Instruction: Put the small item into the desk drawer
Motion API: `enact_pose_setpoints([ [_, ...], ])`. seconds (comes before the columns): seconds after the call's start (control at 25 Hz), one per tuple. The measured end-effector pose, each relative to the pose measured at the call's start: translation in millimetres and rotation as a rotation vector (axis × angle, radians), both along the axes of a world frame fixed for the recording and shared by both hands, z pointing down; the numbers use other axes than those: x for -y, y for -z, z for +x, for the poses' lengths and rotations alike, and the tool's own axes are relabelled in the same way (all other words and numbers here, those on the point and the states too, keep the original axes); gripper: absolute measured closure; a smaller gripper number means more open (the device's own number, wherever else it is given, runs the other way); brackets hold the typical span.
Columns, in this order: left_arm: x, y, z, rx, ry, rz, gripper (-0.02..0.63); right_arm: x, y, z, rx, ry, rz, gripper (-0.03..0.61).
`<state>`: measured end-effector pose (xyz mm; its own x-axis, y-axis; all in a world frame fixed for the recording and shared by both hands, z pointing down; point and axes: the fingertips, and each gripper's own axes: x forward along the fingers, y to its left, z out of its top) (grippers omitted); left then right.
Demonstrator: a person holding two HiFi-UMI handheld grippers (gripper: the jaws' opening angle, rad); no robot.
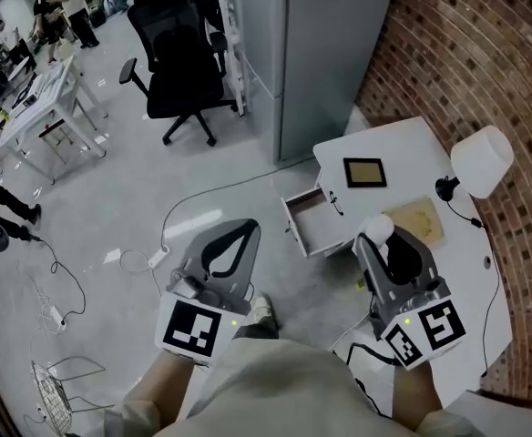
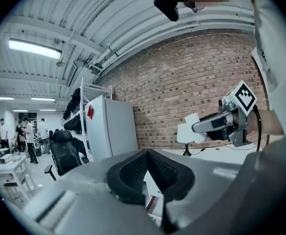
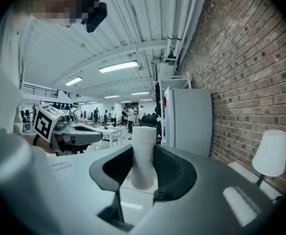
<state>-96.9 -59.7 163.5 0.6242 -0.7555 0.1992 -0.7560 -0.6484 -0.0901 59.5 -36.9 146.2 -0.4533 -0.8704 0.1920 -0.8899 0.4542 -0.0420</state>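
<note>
White and roll-shaped, the small item (image 3: 143, 153) stood upright between the pads of the right gripper (image 1: 389, 244), clamped from both sides. In the head view it hung over the worktop (image 1: 403, 144) near the edge that carried the drawer. The left gripper (image 1: 246, 233) hovered off the worktop over the grey floor (image 1: 138, 189), its jaws closed tip to tip. Just past the held item the drawer (image 1: 313, 218) stood pulled out, and a tan board (image 1: 423, 218) lay beside the right gripper. Farther along sat a framed picture (image 1: 364, 172), and a white lamp (image 1: 481, 157) stood at the edge by the brick wall (image 1: 485, 53). Beyond the worktop stood a grey cabinet (image 1: 325, 53) and a black office chair (image 1: 177, 57).
</note>
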Motion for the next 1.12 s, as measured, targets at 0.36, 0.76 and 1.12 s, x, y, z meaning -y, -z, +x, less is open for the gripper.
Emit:
enact_pose_setpoints([
  [0.36, 71, -22, -23, -0.011, -0.043, -0.042, 0.612, 73, -27, -22, -0.006, -0.080, -0.073, 0.446],
  [0.76, 105, -52, -11, 0.030, -0.044, -0.062, 0.612, 109, -72, 0, -0.009, -0.108, -0.188, 0.446],
  [1.12, 148, -117, 12, 0.088, -0.005, -0.148, 0.612, 154, -146, 10, -0.026, -0.046, -0.316, 0.446],
])
